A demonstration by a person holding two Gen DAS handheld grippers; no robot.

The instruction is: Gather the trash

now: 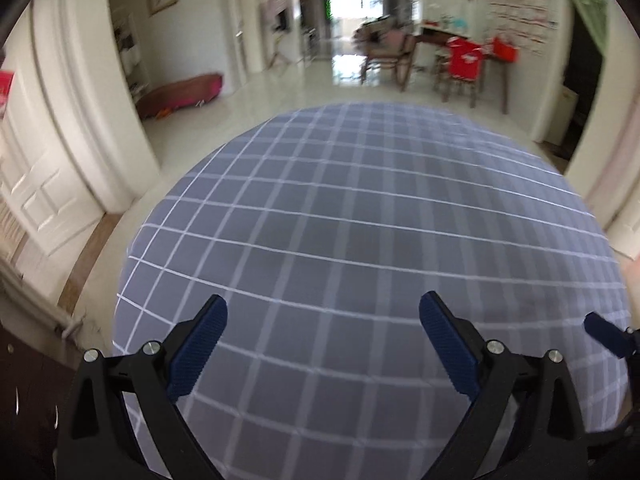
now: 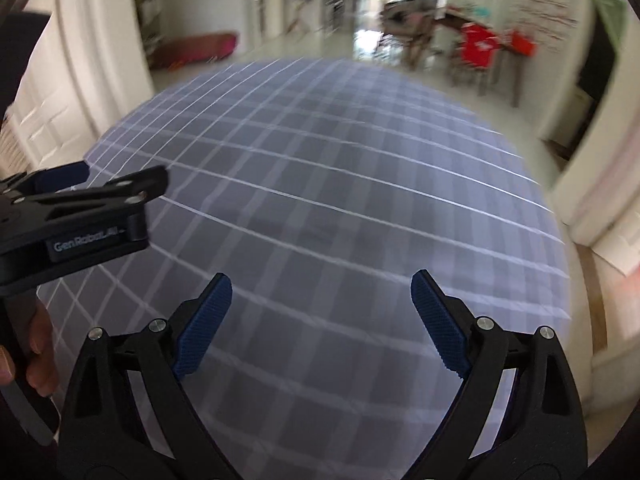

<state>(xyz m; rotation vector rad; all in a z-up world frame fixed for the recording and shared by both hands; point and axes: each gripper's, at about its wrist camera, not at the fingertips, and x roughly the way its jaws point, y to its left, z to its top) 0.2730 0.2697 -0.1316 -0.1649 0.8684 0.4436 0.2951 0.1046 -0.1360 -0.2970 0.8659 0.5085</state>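
I've got both grippers hanging over the table [image 1: 360, 208], which is covered in a grey-blue cloth with a white grid — and I can't find any trash on it in either wrist view. The left gripper [image 1: 322, 344] has its jaws spread wide with nothing between the blue pads [image 1: 198, 354]; only cloth shows through the gap. The right gripper [image 2: 320, 322] is the same: wide apart, holding nothing. In the right wrist view the left gripper's body sits at the left edge with a hand [image 2: 24, 360] on its handle, so the two tools are close side by side, and a blue tip of the right one pokes into the left view's right edge. Where the trash is, I can't tell; no bin or bag shows either. Both frames are motion-blurred, the right one worse. Beyond the table I see pale floor [image 1: 288, 88], a chair draped with something red [image 1: 466, 62] and white doors [image 1: 52, 168]. My read: either collecting hasn't started or the cloth is already cleared — the frames alone don't decide it. Nothing is in hand, so whatever remains means locating trash first.
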